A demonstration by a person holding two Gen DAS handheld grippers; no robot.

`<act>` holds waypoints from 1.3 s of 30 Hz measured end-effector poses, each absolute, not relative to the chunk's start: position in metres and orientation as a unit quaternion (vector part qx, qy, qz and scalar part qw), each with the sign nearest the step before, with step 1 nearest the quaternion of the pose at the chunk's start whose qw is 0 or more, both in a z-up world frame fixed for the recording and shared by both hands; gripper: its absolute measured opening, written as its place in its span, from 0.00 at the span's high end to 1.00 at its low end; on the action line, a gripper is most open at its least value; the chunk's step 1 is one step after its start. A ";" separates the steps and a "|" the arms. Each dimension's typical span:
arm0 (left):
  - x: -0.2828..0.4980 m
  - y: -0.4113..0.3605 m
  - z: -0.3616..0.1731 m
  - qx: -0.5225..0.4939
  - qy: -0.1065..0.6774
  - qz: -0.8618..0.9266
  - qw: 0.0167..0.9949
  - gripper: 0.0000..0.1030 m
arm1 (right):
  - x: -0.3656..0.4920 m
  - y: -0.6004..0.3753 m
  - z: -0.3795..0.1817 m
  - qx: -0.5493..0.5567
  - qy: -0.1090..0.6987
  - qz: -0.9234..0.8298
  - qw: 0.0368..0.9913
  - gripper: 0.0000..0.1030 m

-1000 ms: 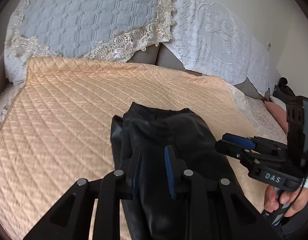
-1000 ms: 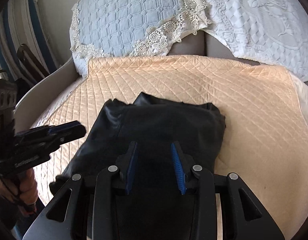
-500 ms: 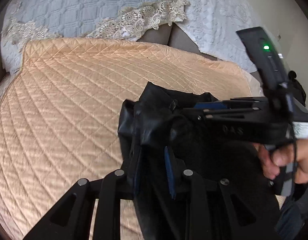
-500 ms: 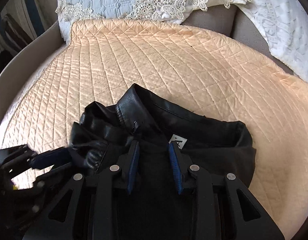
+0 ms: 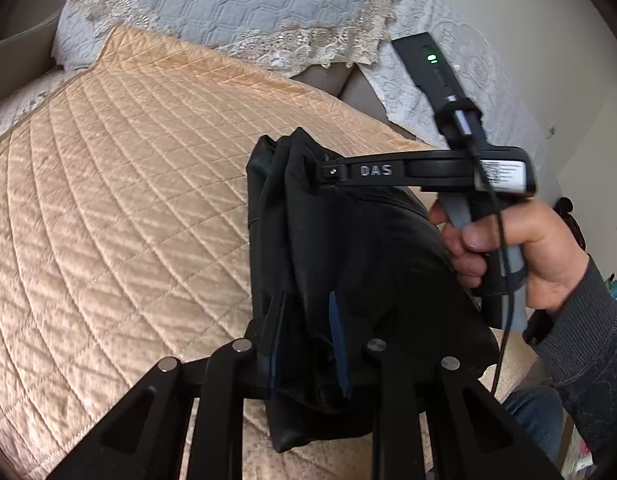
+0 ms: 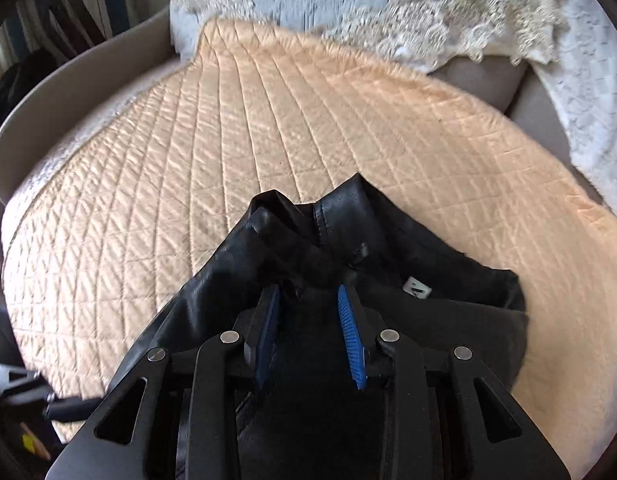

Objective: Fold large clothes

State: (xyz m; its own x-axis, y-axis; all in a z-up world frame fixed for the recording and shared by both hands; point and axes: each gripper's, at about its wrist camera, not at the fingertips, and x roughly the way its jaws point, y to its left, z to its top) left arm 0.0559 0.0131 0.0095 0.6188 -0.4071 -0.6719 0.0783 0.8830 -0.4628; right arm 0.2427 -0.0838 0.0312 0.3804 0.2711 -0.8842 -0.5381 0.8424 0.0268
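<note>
A black leather-look jacket lies bunched on a peach quilted bedspread. My left gripper is shut on a thick fold of its near edge, and fabric fills the gap between the pads. In the left wrist view my right gripper reaches in from the right, held by a hand, and pinches the jacket's raised far edge. In the right wrist view the right gripper holds crumpled fabric of the jacket near the collar. A white label shows just right of its tips.
The bedspread stretches bare to the left and beyond the jacket. Grey-blue lace-edged pillows and white ones stand at the head. A curved bed frame borders the left side. Dark items lean behind it.
The right gripper swung in over the jacket, its jaws narrowed, and it took hold near the collar. Both views moved closer to the bed. The jacket's far edge is now bunched and raised.
</note>
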 end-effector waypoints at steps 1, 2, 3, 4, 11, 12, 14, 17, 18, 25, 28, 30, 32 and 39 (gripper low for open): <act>0.055 0.014 0.008 -0.199 0.414 -0.136 0.878 0.78 | 0.245 -0.080 0.027 -0.139 0.501 0.247 0.818 0.69; 0.055 0.013 0.007 -0.197 0.411 -0.135 0.880 0.78 | 0.245 -0.078 0.025 -0.142 0.502 0.247 0.817 0.69; 0.054 0.012 0.006 -0.192 0.408 -0.133 0.882 0.79 | 0.246 -0.079 0.024 -0.142 0.504 0.246 0.816 0.69; 0.053 0.010 0.006 -0.188 0.406 -0.131 0.885 0.79 | 0.247 -0.080 0.023 -0.140 0.504 0.246 0.816 0.69; 0.052 0.005 0.008 -0.168 0.398 -0.132 0.892 0.79 | 0.237 -0.087 0.040 -0.126 0.492 0.229 0.831 0.69; 0.052 0.004 0.009 -0.162 0.396 -0.131 0.894 0.79 | 0.227 -0.094 0.051 -0.113 0.482 0.231 0.837 0.69; 0.051 0.005 0.008 -0.166 0.394 -0.131 0.894 0.79 | 0.199 -0.115 0.073 -0.080 0.453 0.238 0.856 0.69; 0.051 0.007 0.006 -0.174 0.394 -0.135 0.892 0.79 | 0.148 -0.144 0.086 -0.065 0.423 0.234 0.873 0.69; 0.049 0.007 0.006 -0.173 0.392 -0.135 0.893 0.79 | 0.127 -0.152 0.085 -0.065 0.413 0.229 0.879 0.69; 0.042 -0.004 0.007 -0.135 0.385 -0.132 0.903 0.79 | 0.043 -0.173 0.037 -0.029 0.377 0.209 0.902 0.69; 0.047 0.000 0.008 -0.141 0.394 -0.134 0.898 0.79 | 0.044 -0.167 0.046 -0.037 0.381 0.200 0.902 0.68; 0.047 0.001 0.009 -0.137 0.394 -0.134 0.899 0.79 | 0.039 -0.167 0.054 -0.041 0.373 0.204 0.904 0.68; 0.046 0.001 0.010 -0.135 0.394 -0.133 0.899 0.79 | 0.034 -0.179 0.051 -0.033 0.371 0.208 0.905 0.68; 0.051 0.008 0.033 -0.129 0.401 -0.128 0.898 0.79 | 0.043 -0.212 0.065 0.025 0.373 0.214 0.902 0.68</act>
